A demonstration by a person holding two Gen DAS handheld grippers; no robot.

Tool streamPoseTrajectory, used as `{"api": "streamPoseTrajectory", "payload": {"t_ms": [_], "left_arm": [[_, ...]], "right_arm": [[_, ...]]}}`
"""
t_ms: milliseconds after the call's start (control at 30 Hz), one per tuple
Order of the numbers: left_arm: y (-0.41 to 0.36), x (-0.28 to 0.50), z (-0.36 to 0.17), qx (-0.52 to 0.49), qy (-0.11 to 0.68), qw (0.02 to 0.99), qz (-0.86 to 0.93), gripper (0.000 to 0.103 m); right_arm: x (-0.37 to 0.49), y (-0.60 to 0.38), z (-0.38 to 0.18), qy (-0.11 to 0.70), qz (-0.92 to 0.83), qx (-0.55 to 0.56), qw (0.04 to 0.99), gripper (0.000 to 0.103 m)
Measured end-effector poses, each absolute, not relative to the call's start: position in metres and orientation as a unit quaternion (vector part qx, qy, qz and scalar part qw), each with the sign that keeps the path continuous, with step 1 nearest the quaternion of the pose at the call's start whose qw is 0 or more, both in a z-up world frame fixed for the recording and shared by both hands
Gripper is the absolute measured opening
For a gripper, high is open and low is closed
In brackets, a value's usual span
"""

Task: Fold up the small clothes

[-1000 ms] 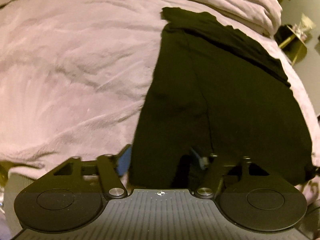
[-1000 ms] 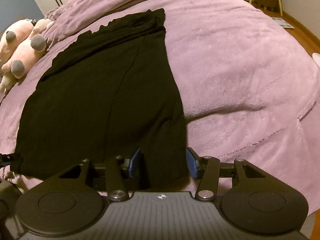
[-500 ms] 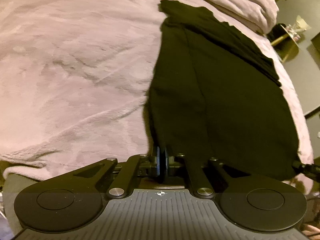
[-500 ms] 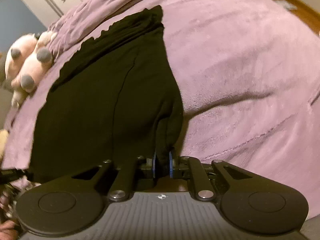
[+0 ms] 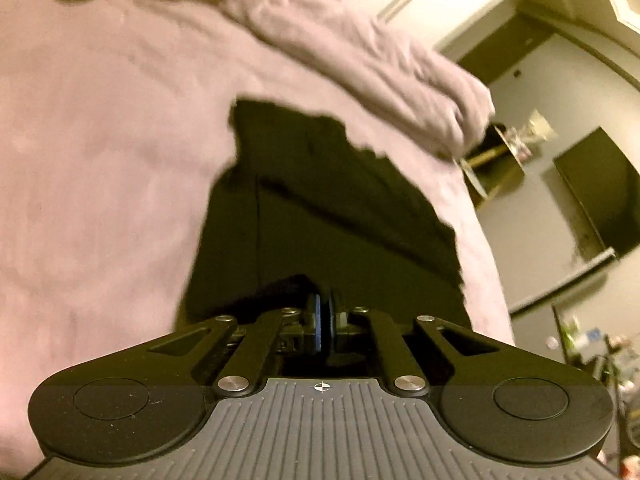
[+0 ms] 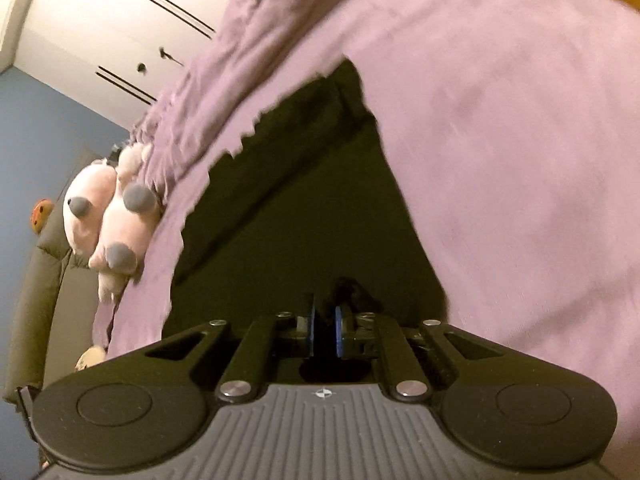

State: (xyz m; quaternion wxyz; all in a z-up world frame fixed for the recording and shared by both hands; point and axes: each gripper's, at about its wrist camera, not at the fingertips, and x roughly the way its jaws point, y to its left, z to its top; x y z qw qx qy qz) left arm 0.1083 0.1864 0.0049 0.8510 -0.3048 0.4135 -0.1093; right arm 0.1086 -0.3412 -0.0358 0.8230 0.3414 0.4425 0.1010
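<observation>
A black garment (image 5: 340, 216) lies spread on a pink blanket (image 5: 100, 140) that covers a bed. In the left wrist view my left gripper (image 5: 325, 312) is shut on the garment's near edge, with a fold of black cloth bunched by its blue pads (image 5: 317, 320). The right wrist view shows the same garment (image 6: 304, 208) from its other near corner. There my right gripper (image 6: 325, 320) is still closing, and its pads pinch a small tuft of the cloth. The near hem is raised off the blanket at both grips. Both views are blurred.
A bunched roll of blanket (image 5: 380, 68) lies beyond the garment's far end. A pink plush toy (image 6: 108, 220) sits at the bed's far left corner. A gold side table (image 5: 496, 160) stands past the bed's right edge. White wardrobe doors (image 6: 100, 32) are behind.
Both grippers stood open around the garment's near hem and have closed on it. Both have since risen and moved forward, lifting the hem, so the views tilt up toward the room.
</observation>
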Motion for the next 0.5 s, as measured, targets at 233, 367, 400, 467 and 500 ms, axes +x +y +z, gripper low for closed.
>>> {"api": "streamPoseTrajectory", "payload": {"t_ms": [233,367,400,467,500], "left_arm": [[0.208,0.185,-0.014,-0.348,0.400,0.847,-0.034,0.005],[0.213,0.218,-0.039,-0.361,0.426,0.830,0.004,0.005],[0.213,0.222,-0.042,-0.355,0.429,0.830,0.014,0.006],[0.215,0.225,-0.051,-0.353,0.438,0.826,0.028,0.006],[0.216,0.225,-0.053,-0.361,0.436,0.824,0.031,0.007]], "right_arm": [[0.188,-0.335,-0.032,0.421,0.055,0.313,0.849,0.008],[0.223,-0.338,-0.050,0.426,0.013,0.331,0.842,0.008],[0.230,-0.338,-0.055,0.428,0.007,0.338,0.838,0.008],[0.243,-0.339,-0.062,0.435,-0.004,0.336,0.835,0.009],[0.248,-0.338,-0.065,0.438,-0.005,0.332,0.835,0.010]]}}
